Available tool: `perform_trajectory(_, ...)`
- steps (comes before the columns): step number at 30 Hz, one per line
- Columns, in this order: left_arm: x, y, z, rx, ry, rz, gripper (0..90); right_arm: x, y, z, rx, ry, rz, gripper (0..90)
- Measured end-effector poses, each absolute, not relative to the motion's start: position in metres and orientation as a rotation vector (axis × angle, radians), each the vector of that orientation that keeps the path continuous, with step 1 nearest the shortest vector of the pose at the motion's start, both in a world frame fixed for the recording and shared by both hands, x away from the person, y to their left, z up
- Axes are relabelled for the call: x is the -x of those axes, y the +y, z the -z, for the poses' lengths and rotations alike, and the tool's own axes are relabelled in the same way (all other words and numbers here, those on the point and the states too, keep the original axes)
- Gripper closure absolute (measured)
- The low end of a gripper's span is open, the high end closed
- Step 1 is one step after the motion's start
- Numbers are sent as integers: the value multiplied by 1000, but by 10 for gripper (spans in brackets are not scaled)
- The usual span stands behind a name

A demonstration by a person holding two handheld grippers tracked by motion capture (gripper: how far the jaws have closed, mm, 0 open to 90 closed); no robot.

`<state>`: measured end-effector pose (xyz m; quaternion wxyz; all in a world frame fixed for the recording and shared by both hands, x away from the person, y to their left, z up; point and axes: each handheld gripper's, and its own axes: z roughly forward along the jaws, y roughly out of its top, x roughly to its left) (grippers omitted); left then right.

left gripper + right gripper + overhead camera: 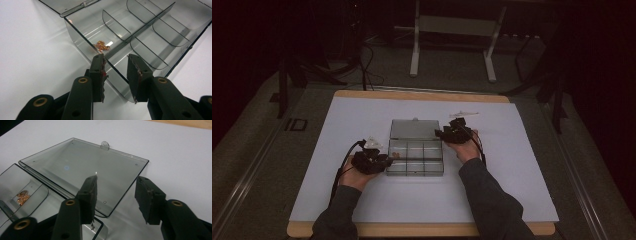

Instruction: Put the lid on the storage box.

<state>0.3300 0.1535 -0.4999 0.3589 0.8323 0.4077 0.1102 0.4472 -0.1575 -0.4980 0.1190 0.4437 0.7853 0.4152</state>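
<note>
Left gripper (pixel 115 62) jaws parted, holding nothing, at organizer box (pixel 415 161) left wall | right gripper (pixel 116 186) jaws wide, holding nothing, above open lid (pixel 82 167) | copper bits (pixel 101 46) in back-left compartment | white table (pixel 362 200)

A clear smoky plastic box (pixel 416 160) is lying on the white table, its hinged lid (pixel 414 129) lying flat open behind it. Curved dividers are splitting its inside into six compartments in two rows. A small tangle of coppery bits (pixel 101 46) is sitting in the far left compartment.
</note>
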Motion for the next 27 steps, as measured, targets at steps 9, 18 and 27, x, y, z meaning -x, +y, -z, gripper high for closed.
perform_trajectory(9, -330, 153, 500, -2149, 1049, -285, 673, -453, -152, 502, -1360, 2319, -1207, 449)
perform_trajectory(18, -330, 153, 500, -2151, 1049, -287, 673, -457, -152, 508, -1432, 2350, -1198, 415)
perform_trajectory(27, -330, 154, 500, -2150, 1047, -285, 672, -461, -155, 512, -1508, 2358, -1236, 409)
